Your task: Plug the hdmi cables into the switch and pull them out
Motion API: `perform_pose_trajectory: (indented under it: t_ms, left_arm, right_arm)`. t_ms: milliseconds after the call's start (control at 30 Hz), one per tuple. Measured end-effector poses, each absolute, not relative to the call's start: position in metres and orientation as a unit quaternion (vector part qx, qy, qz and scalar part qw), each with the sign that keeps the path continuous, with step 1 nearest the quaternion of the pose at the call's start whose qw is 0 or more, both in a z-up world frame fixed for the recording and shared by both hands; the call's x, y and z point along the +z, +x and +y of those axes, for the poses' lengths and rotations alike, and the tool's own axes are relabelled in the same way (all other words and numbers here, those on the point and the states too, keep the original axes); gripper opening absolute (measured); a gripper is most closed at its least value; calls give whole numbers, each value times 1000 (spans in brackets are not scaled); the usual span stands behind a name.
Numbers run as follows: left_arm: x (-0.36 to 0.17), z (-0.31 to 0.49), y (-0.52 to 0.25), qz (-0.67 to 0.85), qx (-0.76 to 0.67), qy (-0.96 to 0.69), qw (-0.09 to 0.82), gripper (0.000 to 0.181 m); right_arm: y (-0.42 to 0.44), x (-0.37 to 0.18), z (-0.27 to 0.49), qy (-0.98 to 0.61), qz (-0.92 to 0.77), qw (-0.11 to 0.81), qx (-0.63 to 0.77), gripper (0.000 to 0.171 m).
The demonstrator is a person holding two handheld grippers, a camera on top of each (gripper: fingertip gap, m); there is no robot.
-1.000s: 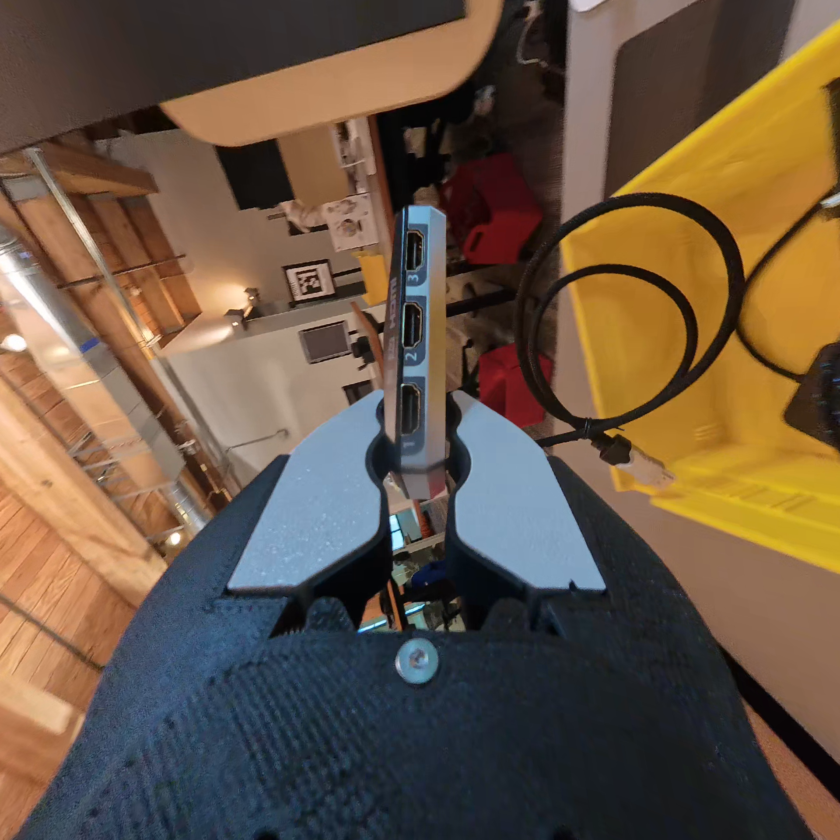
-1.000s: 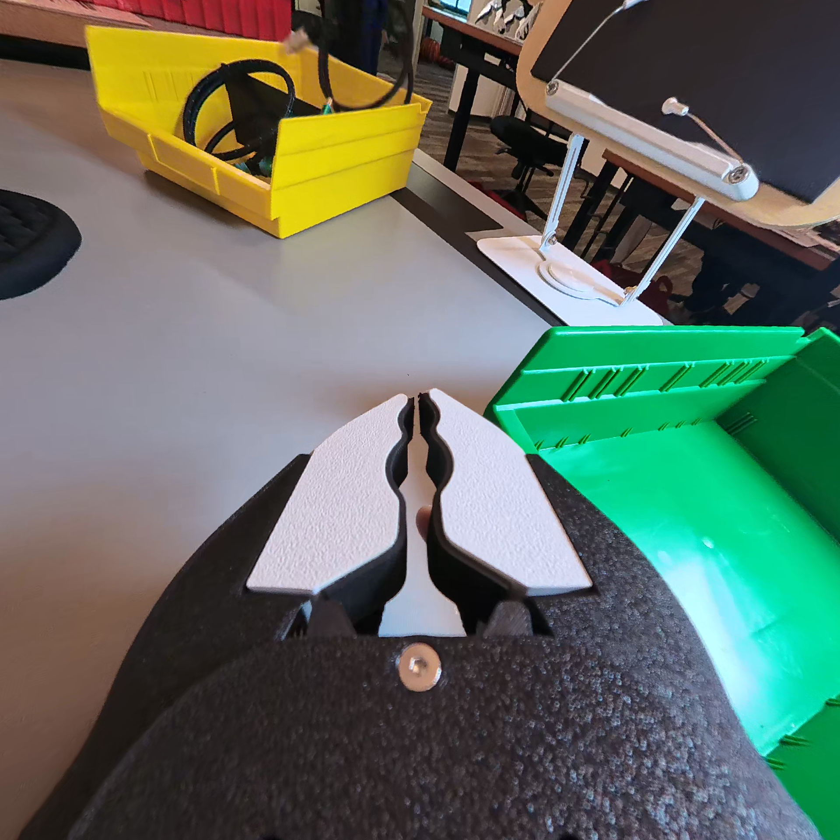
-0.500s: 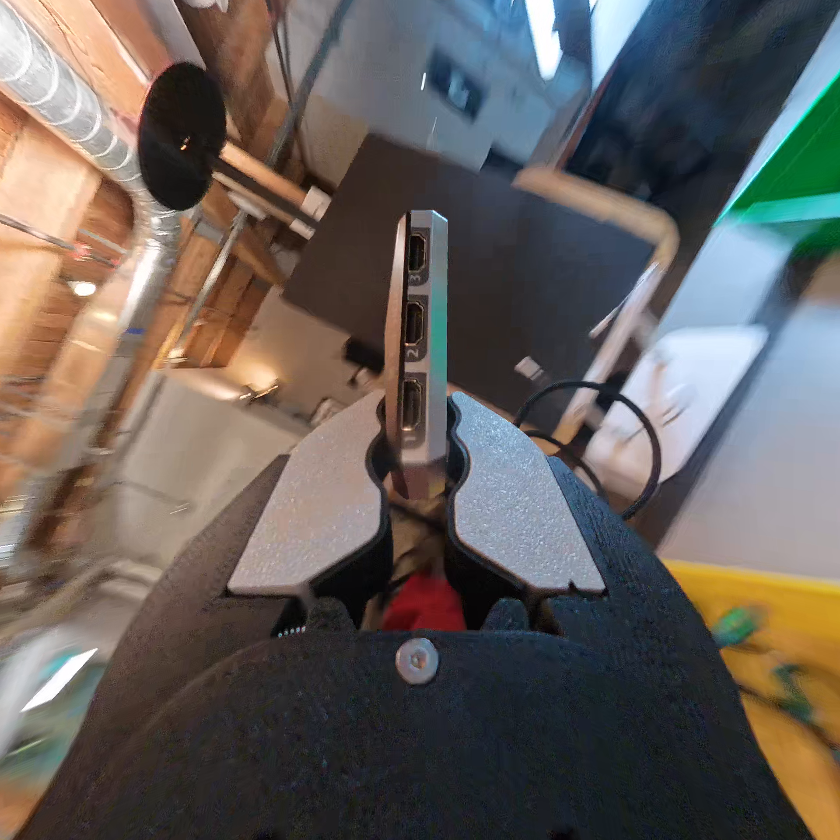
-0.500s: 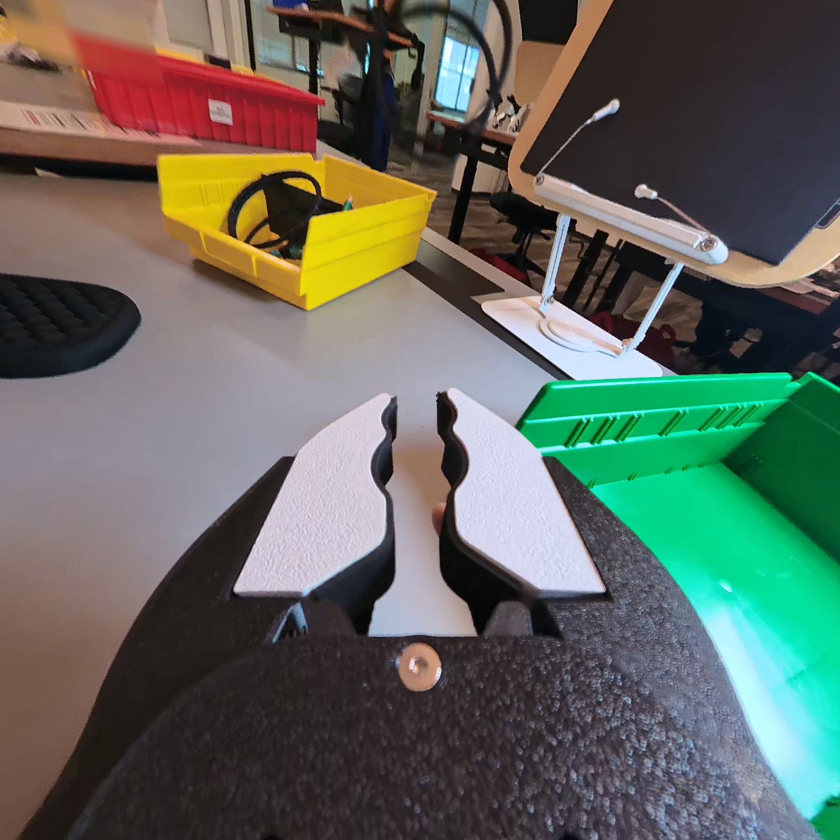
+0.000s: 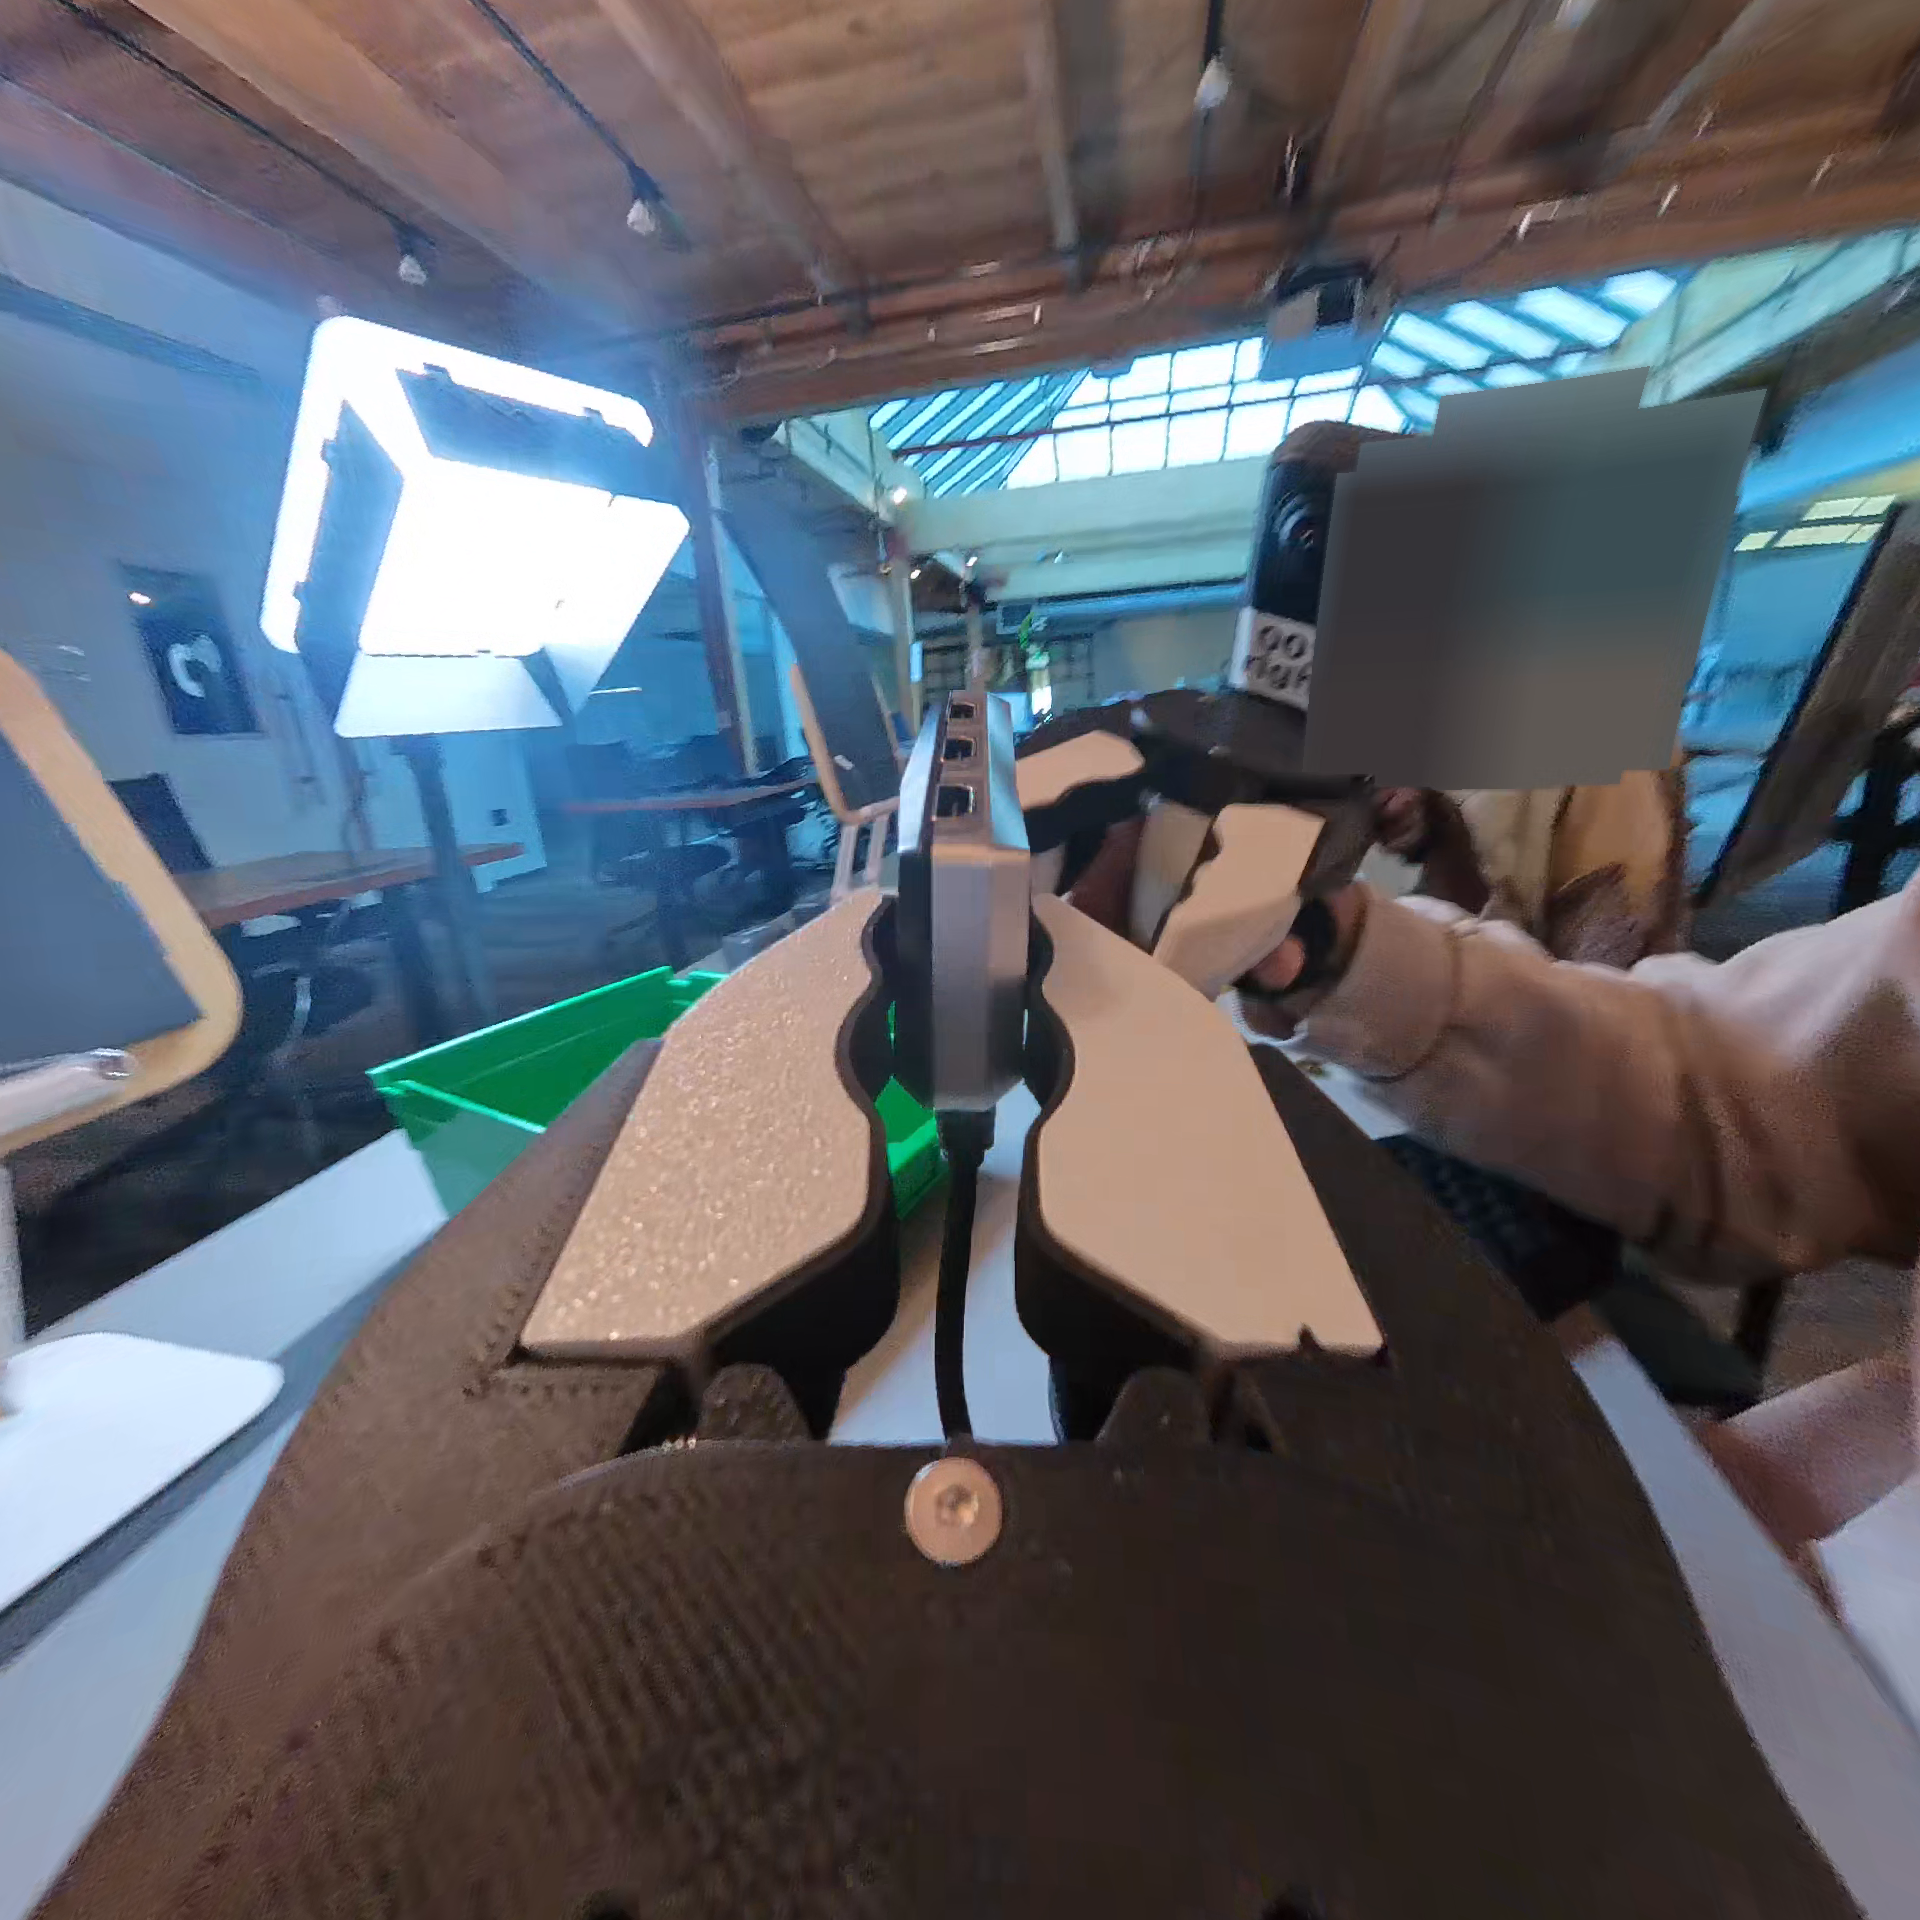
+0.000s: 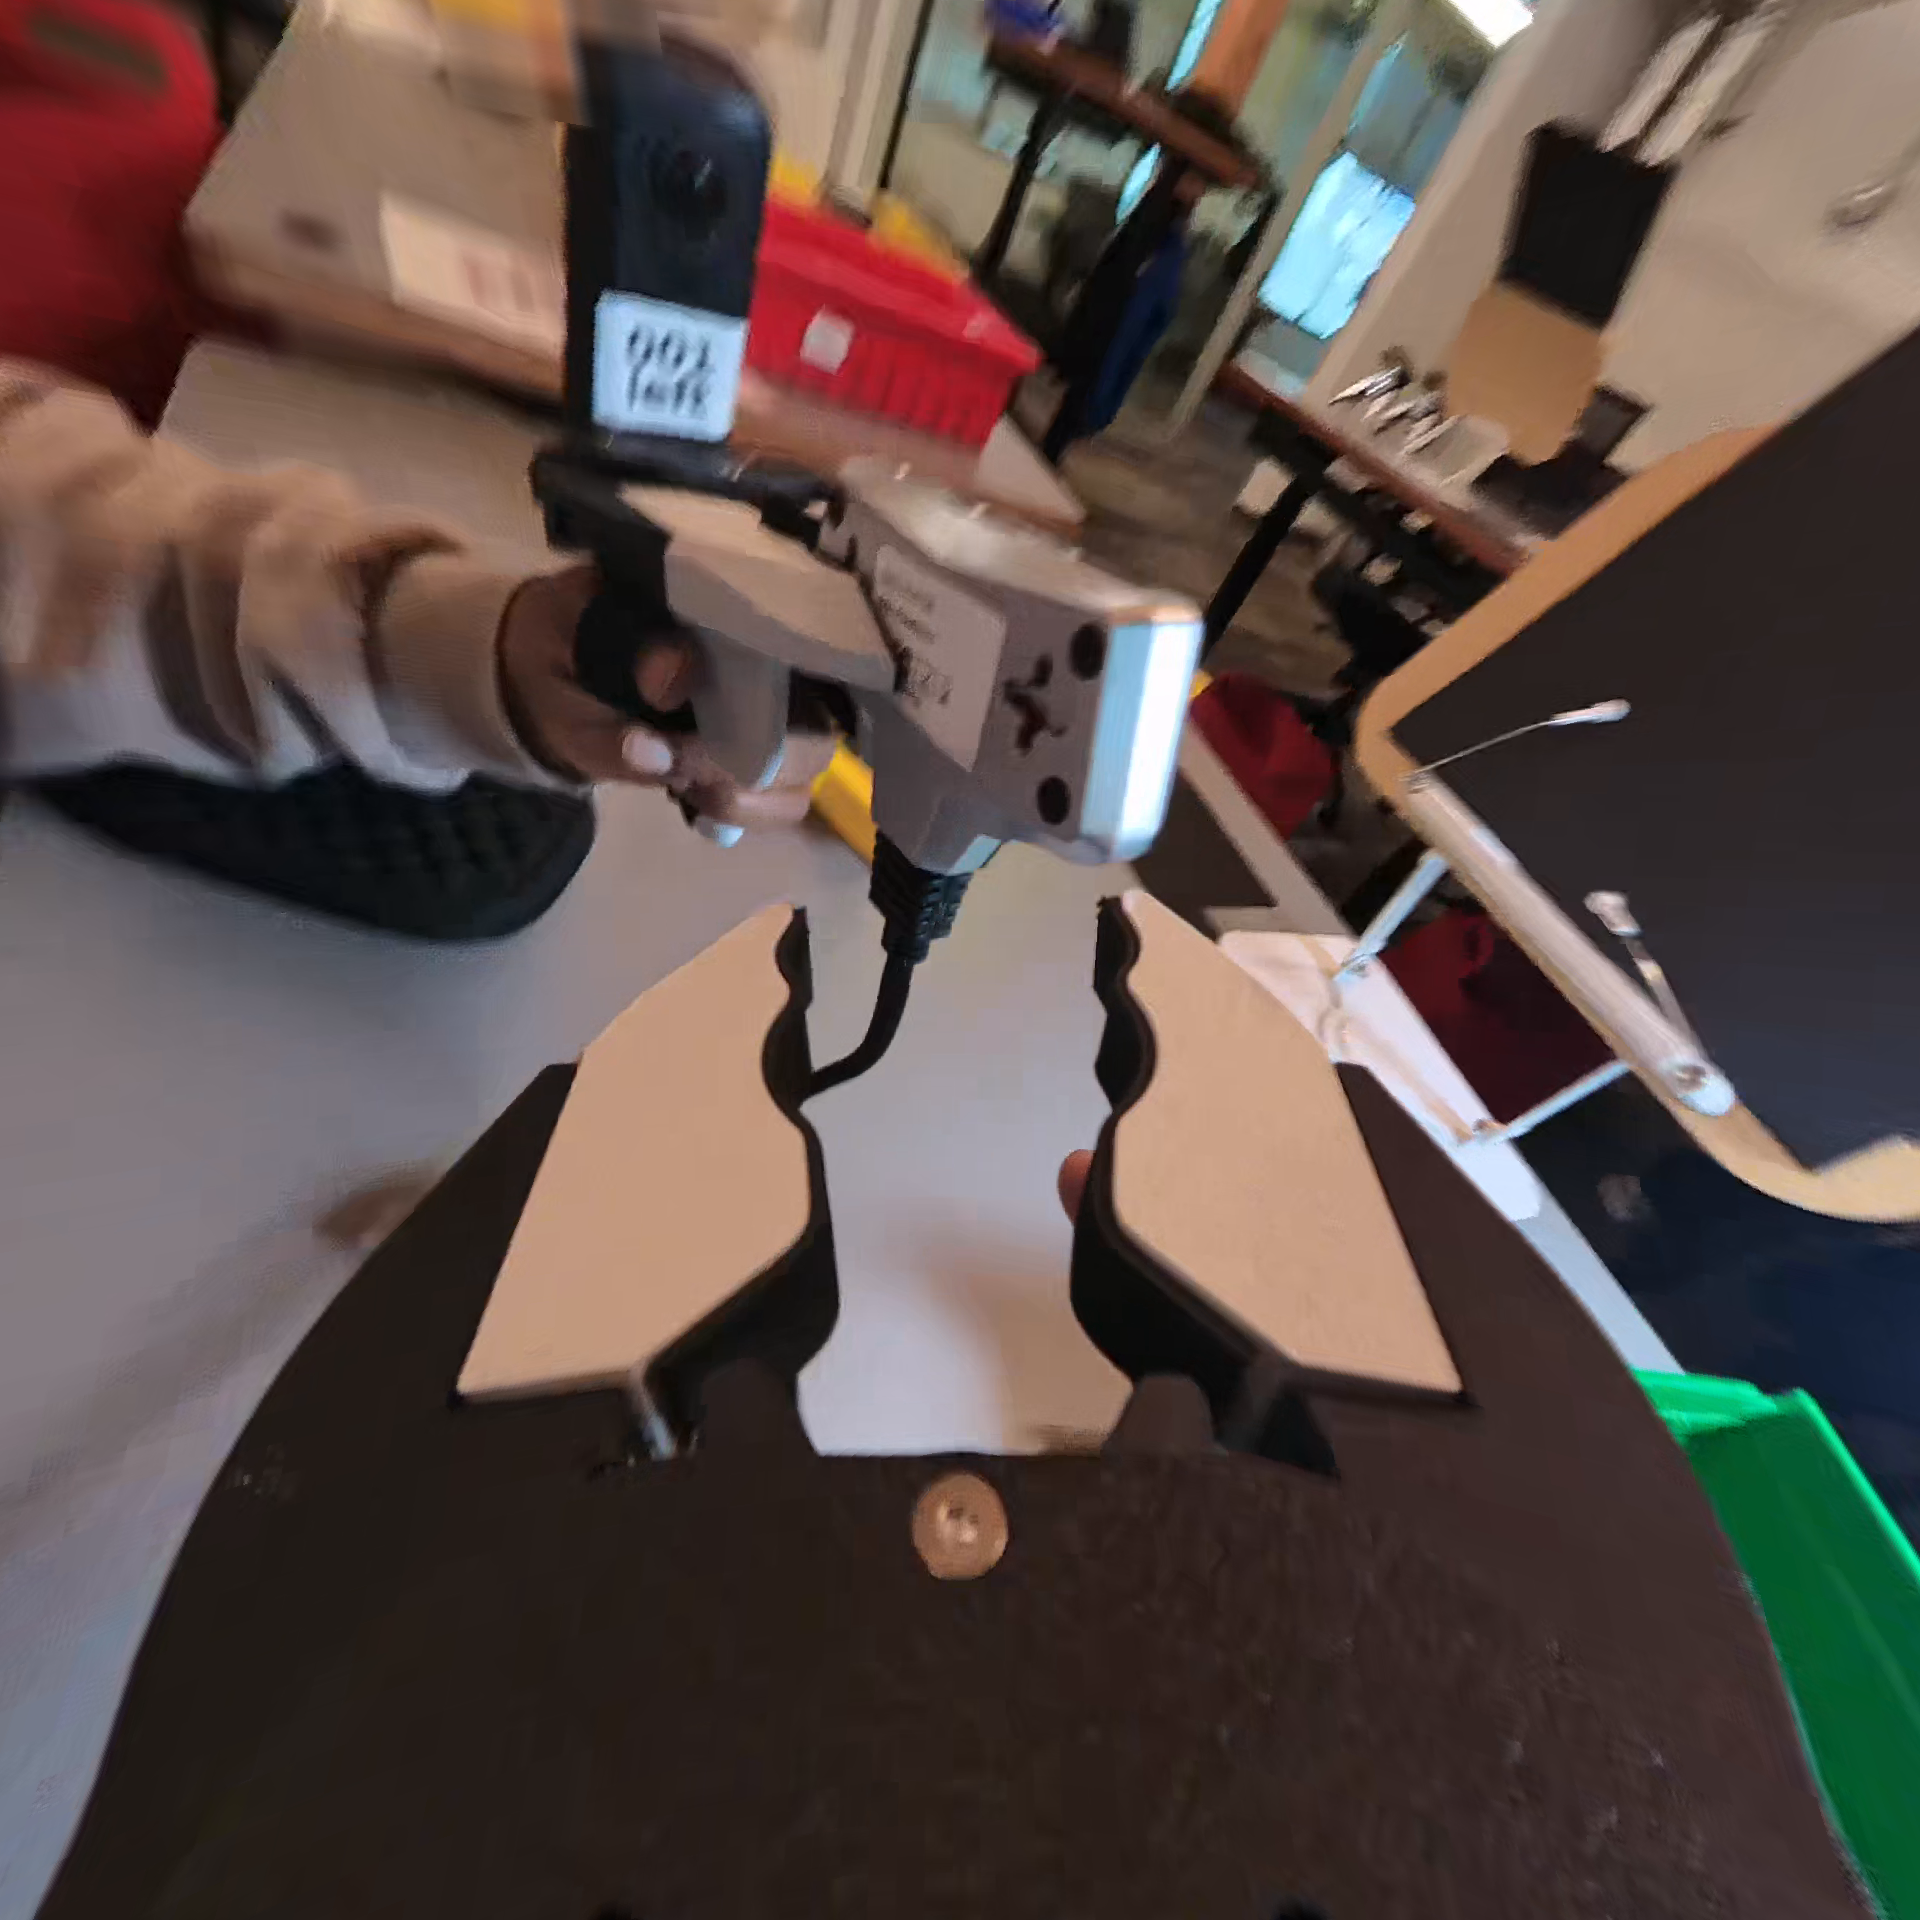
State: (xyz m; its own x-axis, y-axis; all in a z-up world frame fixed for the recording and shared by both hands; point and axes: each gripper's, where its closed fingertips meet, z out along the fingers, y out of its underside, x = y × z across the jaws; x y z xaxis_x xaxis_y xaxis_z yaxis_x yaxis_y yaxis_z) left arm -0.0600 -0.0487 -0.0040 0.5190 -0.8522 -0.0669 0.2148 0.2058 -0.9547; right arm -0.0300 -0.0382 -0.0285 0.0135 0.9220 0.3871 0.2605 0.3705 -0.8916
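My left gripper (image 5: 961, 904) is shut on the grey metal HDMI switch (image 5: 971, 935) and holds it upright and edge-on above the table, its three ports facing away and up. The switch's black lead (image 5: 954, 1247) hangs down between my fingers. In the right wrist view the switch (image 6: 1039, 686) shows side-on in the left gripper (image 6: 873, 623), held by a hand (image 6: 613, 707). My right gripper (image 6: 951, 914) is open and empty just below the switch, with the black lead (image 6: 902, 966) dropping between its fingertips. The right gripper also shows in the left wrist view (image 5: 1153, 831).
A green bin (image 5: 540, 1070) stands on the grey table (image 6: 208, 1091) beyond my left gripper and shows at the lower right of the right wrist view (image 6: 1818, 1558). A black mat (image 6: 343, 852) lies under the person's sleeve (image 5: 1558, 1060). A dark board on a white stand (image 6: 1714, 779) stands at the right. There is about 5 cm between the tips of the two grippers.
My left gripper swung round with the switch, away from the yellow bin, until it faced the right gripper. My right gripper opened wide and rose toward the switch.
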Motion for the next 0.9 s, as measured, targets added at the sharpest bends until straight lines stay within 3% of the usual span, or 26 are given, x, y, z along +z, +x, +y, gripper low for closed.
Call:
perform_pose_trajectory:
  t_ms: [67,133,267,400,633,800,900]
  left_arm:
    - [-2,-54,-58,301,-417,-494,701,22]
    - [1,-62,-59,289,-450,-478,697,22]
    - [-8,-66,-70,306,-435,-470,704,22]
    - [-38,-60,-87,356,-427,-497,667,24]
    - [-104,-51,-72,465,-262,-575,620,32]
    - [-111,-54,-69,507,-147,-566,634,28]
    - [-113,-63,-69,508,-161,-561,633,25]
  right_arm:
    - [-44,-58,-40,-459,-688,469,310,65]
    - [-63,-84,-46,-444,-700,426,362,64]
    - [-76,-105,-59,-414,-696,401,428,0]
    - [-54,-95,-41,-446,-693,406,394,0]
    - [-24,-123,-35,-480,-728,390,297,0]
    - [-22,-137,-39,-486,-746,356,284,0]
    - [-26,-131,-48,-451,-748,375,309,0]
